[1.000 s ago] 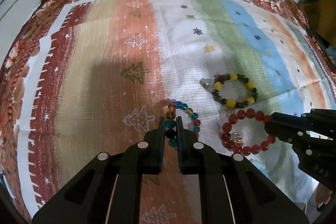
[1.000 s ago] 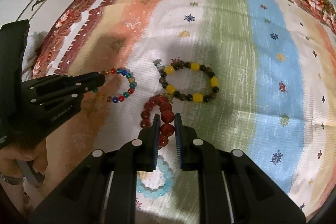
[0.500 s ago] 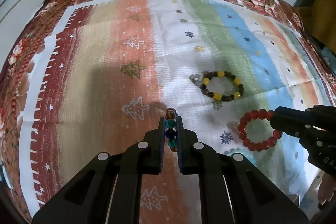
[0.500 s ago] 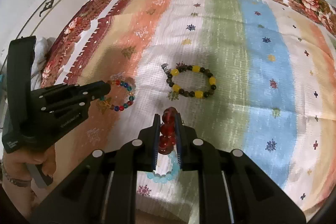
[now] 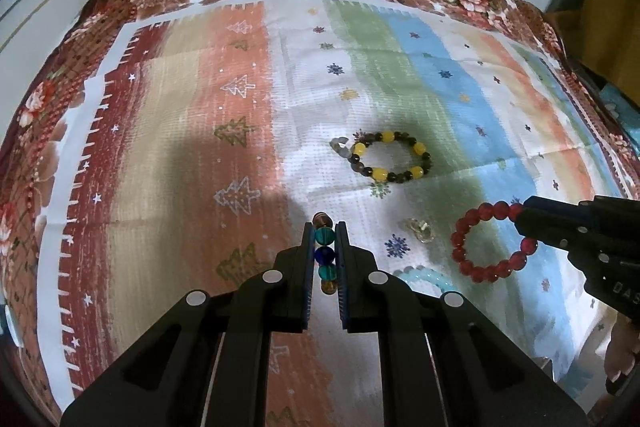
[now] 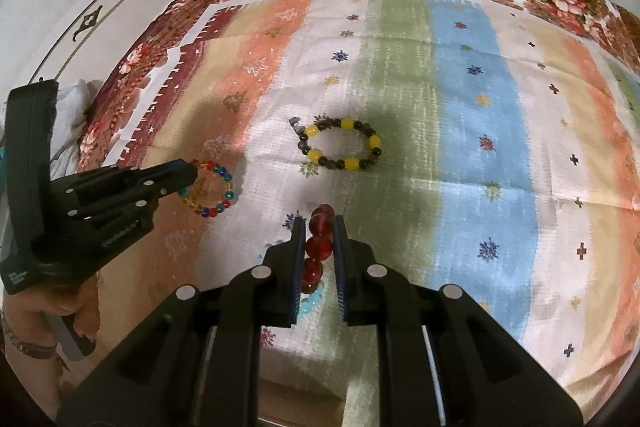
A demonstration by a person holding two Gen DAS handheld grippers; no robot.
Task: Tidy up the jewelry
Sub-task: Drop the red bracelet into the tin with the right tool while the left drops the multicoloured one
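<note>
My left gripper (image 5: 325, 259) was clamped tight on the multicoloured bracelet (image 5: 324, 253); my right gripper (image 6: 318, 247) was pinched on the red bracelet (image 6: 319, 245); both loops, flat on the striped cloth (image 5: 192, 147) a second before, now hung clear of it; the yellow-and-dark bracelet (image 5: 390, 157) stayed lying mid-cloth, the pale blue one (image 5: 426, 277) below my jaws; I judged two pieces ready to be carried off, two left.
</note>
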